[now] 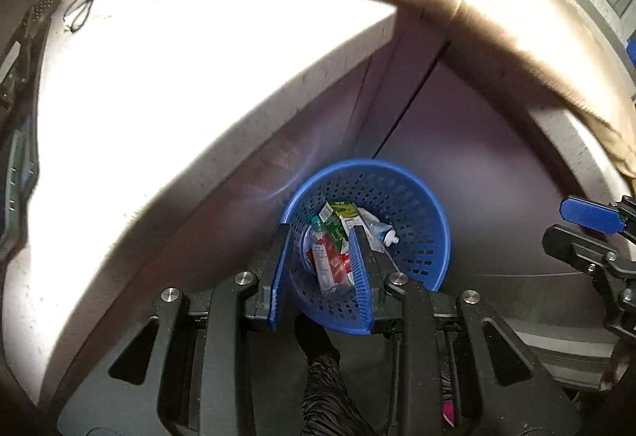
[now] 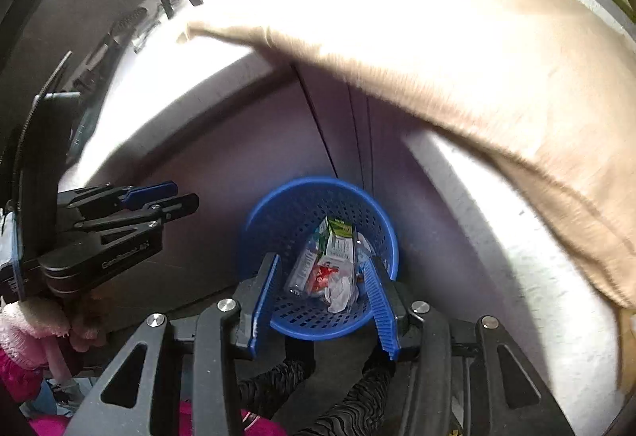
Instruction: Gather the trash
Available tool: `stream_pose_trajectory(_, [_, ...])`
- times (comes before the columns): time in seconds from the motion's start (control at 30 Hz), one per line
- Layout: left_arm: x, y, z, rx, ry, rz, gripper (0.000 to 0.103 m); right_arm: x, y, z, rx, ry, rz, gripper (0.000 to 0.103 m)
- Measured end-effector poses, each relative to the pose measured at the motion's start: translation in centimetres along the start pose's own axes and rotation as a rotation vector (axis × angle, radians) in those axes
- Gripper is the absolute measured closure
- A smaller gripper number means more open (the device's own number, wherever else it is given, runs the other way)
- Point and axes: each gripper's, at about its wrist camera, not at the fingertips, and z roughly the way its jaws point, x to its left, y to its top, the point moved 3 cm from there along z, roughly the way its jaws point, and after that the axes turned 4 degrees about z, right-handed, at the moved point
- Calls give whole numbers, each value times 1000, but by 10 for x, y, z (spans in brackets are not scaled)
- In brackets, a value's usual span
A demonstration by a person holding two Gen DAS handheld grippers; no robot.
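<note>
The blue perforated basket stood on the floor at lower centre of both wrist views, against the dark cabinet front below the pale counter. Inside lay a green-and-white carton, a small clear bottle, a red wrapper, a white tube and crumpled white paper.

The left gripper hung above the basket, jaws partly open and empty. The right gripper likewise hovered over it, jaws somewhat wider and holding nothing.

Judged on appearance, the contents were light. The carton would be fairly stiff yet crushable, best taken across its flat sides. The bottle looked slippery and prone to rolling, the wrapper and paper limp. The basket itself seemed thin and flexible, and its rim offered the surest hold.
</note>
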Motion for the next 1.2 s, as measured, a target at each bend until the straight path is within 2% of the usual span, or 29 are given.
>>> stream_pose_trajectory(0.37, [-10,25,-46,-72,-14,-18,75,-3,21,-63,-88,44,-17,55])
stream_pose_trajectory(0.77, [-29,74,-99,-207,-53,-36,74,-18,52,-117,-211,76,-16,51])
stream_pose_trajectory(0.83, [-34,85,-110,-237,-60,-34,70,-23,60,-128,-240,74,-14,49])
stream_pose_trajectory(0.9, [-41,95,-115,-266,-65,-37,57,-28,66,-136,-265,73,-11,49])
stream_pose_trajectory(1.13, [-65,126,-140,-342,-77,-13,56,-55,83,-165,-351,59,14,43])
stream_pose_trajectory(1.2, [-70,130,-146,-360,-78,-10,44,-63,87,-173,-375,52,23,42])
